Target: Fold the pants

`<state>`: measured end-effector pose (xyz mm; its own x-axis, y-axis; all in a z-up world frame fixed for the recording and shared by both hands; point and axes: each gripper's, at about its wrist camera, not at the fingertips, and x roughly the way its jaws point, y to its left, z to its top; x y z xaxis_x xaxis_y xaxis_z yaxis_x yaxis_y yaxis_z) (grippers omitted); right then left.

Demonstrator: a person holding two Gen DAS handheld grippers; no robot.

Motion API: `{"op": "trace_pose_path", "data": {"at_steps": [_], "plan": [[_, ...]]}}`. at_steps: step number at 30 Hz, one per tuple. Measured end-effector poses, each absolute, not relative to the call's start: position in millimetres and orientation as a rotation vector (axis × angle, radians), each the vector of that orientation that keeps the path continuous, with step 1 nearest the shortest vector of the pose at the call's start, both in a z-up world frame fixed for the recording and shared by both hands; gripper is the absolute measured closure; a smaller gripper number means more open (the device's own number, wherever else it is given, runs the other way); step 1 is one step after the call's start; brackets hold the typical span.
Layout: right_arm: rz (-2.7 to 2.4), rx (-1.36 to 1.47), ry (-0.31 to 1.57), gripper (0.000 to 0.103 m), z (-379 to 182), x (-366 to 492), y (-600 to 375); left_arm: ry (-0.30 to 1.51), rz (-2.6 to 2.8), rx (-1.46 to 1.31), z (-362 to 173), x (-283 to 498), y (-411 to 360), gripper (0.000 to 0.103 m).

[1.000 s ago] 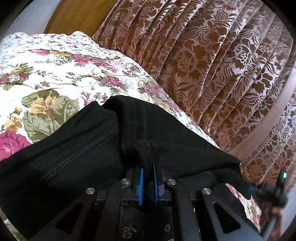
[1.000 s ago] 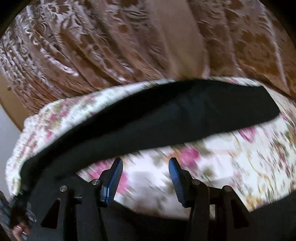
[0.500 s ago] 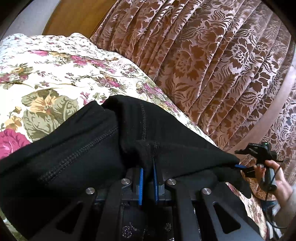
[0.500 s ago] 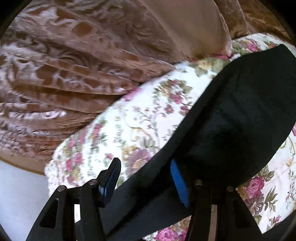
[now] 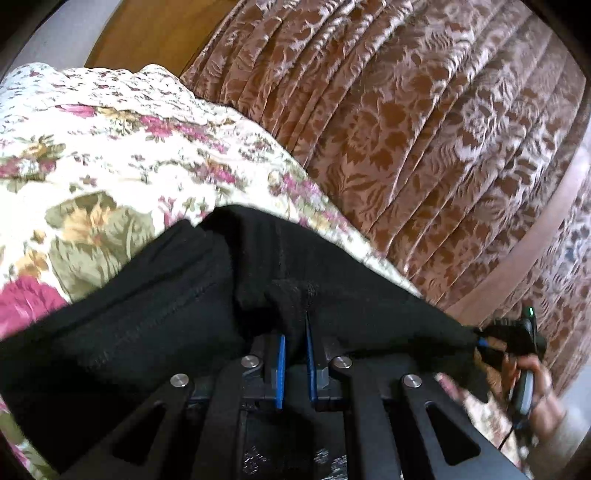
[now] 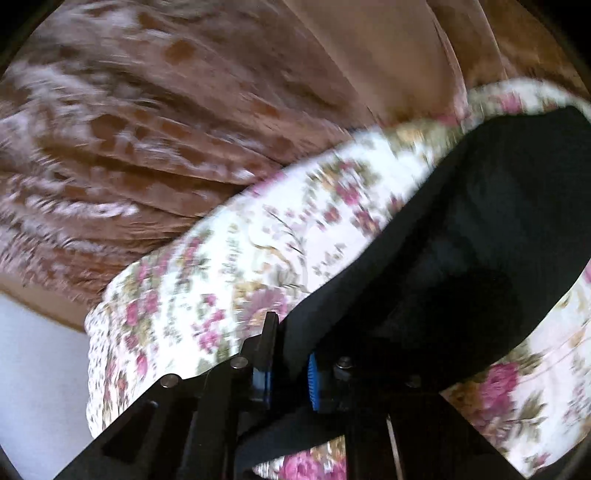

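Note:
Black pants [image 5: 155,317] lie on a floral bedspread [image 5: 110,158]. My left gripper [image 5: 294,332] is shut on a bunched fold of the pants, its blue pads pinching the cloth. The right gripper also shows in the left wrist view [image 5: 484,341], at the far right edge of the pants, held by a hand. In the right wrist view my right gripper [image 6: 290,354] is shut on the edge of the black pants [image 6: 480,236], which stretch up to the right over the bedspread [image 6: 229,258].
Brown patterned curtains [image 5: 406,129] hang just behind the bed and also fill the top of the right wrist view [image 6: 147,110]. A wooden panel [image 5: 147,33] and a pale wall [image 6: 37,369] lie past the bed's end.
My right gripper moved onto the pants' edge and closed on it; it was open a second ago. My left gripper has kept its hold on the fold and barely moved.

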<state>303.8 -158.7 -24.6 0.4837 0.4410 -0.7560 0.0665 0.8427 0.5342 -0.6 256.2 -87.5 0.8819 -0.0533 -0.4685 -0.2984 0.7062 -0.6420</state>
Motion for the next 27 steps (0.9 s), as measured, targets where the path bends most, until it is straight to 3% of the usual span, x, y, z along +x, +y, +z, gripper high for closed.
{"op": "trace_pose_path", "data": {"at_steps": [8, 13, 22, 25, 27], "plan": [[0.415, 0.381, 0.843, 0.09, 40.0, 216.7, -168.3, 0.359, 0.118, -0.866, -48.6, -21.5, 284.6, 0.094], [0.45, 0.349, 0.771, 0.09, 42.9, 150.4, -166.8, 0.346, 0.137, -0.875, -43.7, -39.3, 293.9, 0.094], [0.444, 0.391, 0.77, 0.09, -17.4, 58.4, -171.1, 0.435, 0.202, -0.904, -74.4, -65.3, 296.9, 0.093], [0.431, 0.405, 0.816, 0.09, -43.8, 52.3, -172.2, 0.459, 0.221, -0.948, -85.6, -71.0, 297.4, 0.087], [0.418, 0.42, 0.845, 0.09, -57.8, 53.8, -172.1, 0.469, 0.205, -0.987, -89.1, -75.8, 298.4, 0.075]]}}
